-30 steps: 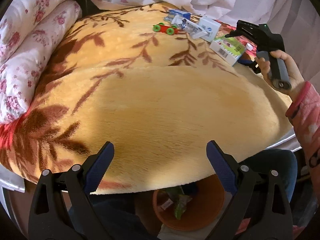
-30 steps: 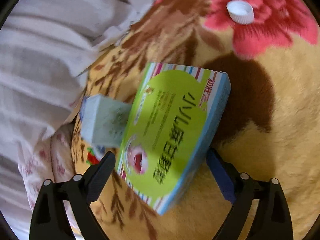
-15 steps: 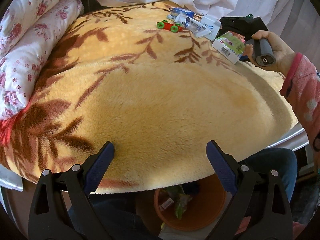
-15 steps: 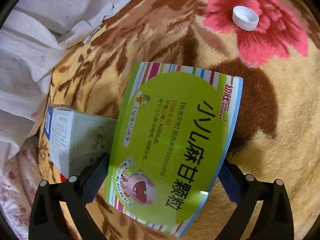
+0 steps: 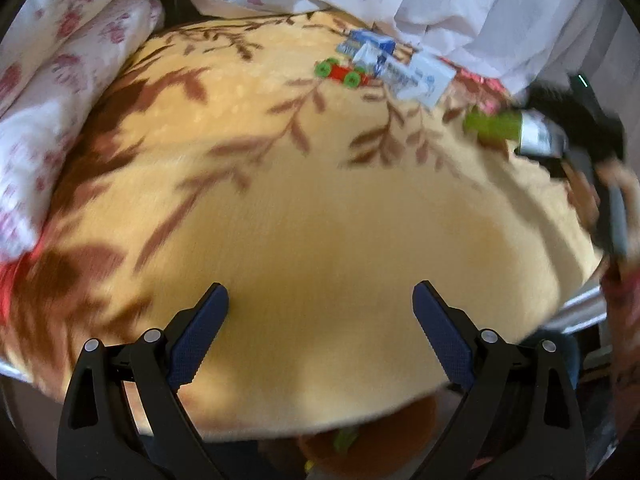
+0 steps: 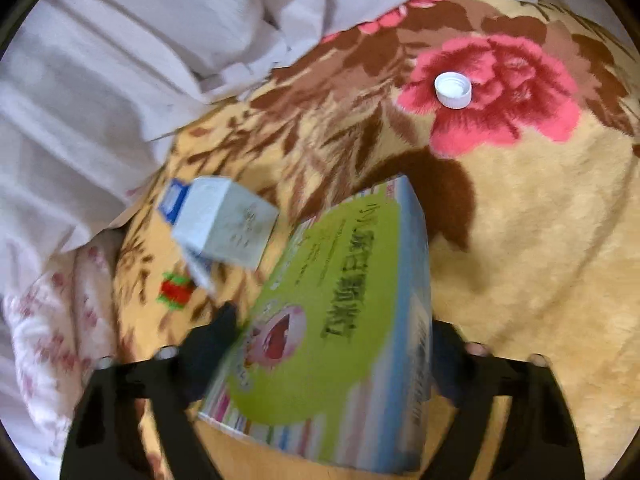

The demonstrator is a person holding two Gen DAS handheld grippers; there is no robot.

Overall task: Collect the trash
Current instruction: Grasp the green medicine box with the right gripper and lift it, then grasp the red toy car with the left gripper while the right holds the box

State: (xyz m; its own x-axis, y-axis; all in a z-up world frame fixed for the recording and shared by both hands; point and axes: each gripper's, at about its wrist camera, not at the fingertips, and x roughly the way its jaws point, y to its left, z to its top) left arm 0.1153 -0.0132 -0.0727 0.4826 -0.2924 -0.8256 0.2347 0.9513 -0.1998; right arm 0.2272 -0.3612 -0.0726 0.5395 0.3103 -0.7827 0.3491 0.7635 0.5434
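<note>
The right claw is closing on one green box, which sits between its fingers, tipped up off the yellow blanket. The left claw is wide open – it holds nothing. One white cap lies on a pink flower – one white box and one toy car lie nearby.

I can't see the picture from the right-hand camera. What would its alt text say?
The right tongs are closing on a green medicine box, its sides between their two black fingers, above a yellow flowered blanket. A white bottle cap lies on a pink flower beyond, and a pale blue box lies to the left near white cloth.
</note>
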